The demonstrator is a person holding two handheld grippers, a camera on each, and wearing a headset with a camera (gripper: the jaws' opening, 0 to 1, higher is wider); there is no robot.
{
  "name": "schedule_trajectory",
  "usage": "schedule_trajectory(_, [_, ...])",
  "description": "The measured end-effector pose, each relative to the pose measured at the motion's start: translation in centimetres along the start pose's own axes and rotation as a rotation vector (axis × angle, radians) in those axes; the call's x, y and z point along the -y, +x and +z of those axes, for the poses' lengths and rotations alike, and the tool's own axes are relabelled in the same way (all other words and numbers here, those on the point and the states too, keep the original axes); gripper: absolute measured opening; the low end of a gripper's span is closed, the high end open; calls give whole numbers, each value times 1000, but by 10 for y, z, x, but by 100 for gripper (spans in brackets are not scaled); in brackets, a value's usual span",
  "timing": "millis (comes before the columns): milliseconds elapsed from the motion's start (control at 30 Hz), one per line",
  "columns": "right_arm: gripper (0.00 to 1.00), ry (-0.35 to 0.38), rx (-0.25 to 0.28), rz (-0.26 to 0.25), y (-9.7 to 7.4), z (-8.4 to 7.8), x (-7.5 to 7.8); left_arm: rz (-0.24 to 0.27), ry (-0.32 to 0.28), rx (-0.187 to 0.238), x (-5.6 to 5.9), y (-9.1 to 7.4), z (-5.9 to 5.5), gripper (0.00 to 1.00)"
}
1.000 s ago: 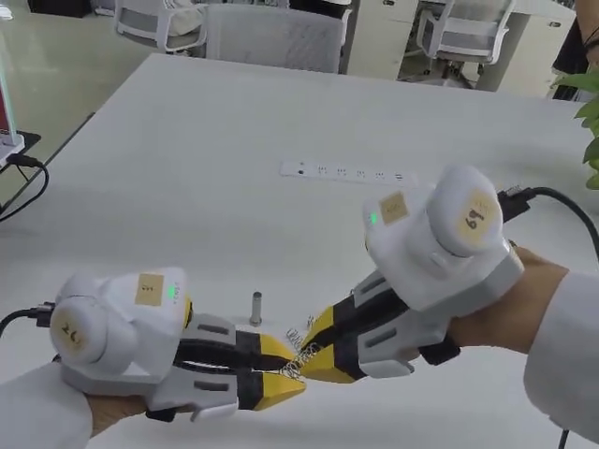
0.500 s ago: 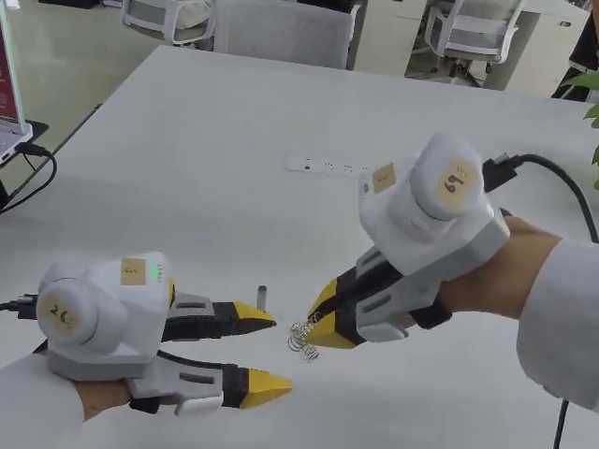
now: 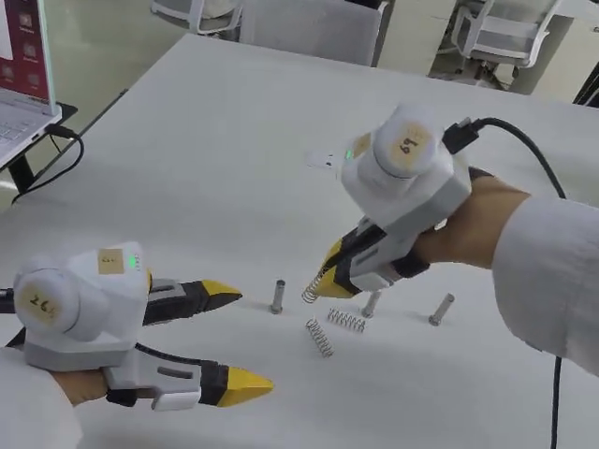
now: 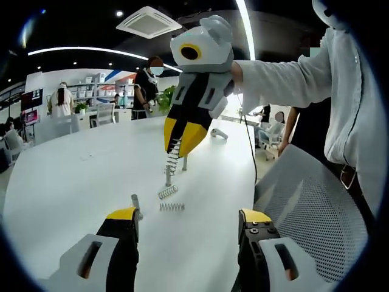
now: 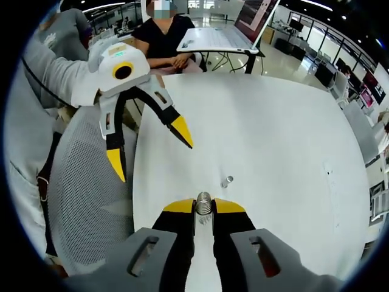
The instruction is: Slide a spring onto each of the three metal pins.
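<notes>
The white right gripper (image 3: 323, 285) with black and yellow jaws is held tilted down over the white counter (image 3: 187, 168). Its jaws are pressed onto a small coiled steel spring (image 5: 203, 205), which is pinched between the yellow tips with most of its length hidden by them in the right gripper view. In the left gripper view the coil is seen hanging below the tips.

Three short grey metal pins stand upright on the counter: the nearest pin (image 3: 278, 296), the middle pin (image 3: 372, 304) and the farthest pin (image 3: 441, 309). The top of the middle pin is hidden behind the right gripper. In the head view the held spring lies between the nearest pin and the middle pin, apart from both. How high it is above the counter cannot be told.

Two loose springs, a first loose spring (image 3: 319, 337) and a second loose spring (image 3: 346, 321), lie flat just in front of the middle pin. Whether their ends touch cannot be made out.

The white left gripper (image 3: 239, 339) is held low at the near left, its jaws spread wide apart.

A white power strip (image 3: 323, 159) is partly covered by the right gripper, and an open laptop (image 3: 23, 65) is cut off by the top left edge
</notes>
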State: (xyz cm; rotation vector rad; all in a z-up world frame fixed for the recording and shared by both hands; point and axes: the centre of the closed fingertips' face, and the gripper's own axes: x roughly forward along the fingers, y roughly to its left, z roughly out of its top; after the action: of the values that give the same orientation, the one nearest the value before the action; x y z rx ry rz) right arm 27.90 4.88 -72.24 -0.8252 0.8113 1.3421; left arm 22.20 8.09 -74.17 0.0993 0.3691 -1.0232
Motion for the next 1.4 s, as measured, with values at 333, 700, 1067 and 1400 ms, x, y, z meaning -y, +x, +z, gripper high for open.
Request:
schedule_trajectory(333, [8, -16, -73, -26, 30, 10, 27, 53, -38, 10, -9, -7, -4, 77])
schedule_trajectory(700, [8, -37, -123, -19, 50, 9, 33, 60, -64, 4, -12, -8, -10, 78])
schedule_trajectory(1067, [8, -73, -170, -6, 63, 6, 35, 69, -72, 14, -15, -14, -9, 77])
schedule_trajectory(1400, [8, -66, -212, 18, 81, -3, 36, 80, -74, 19, -15, -19, -7, 76])
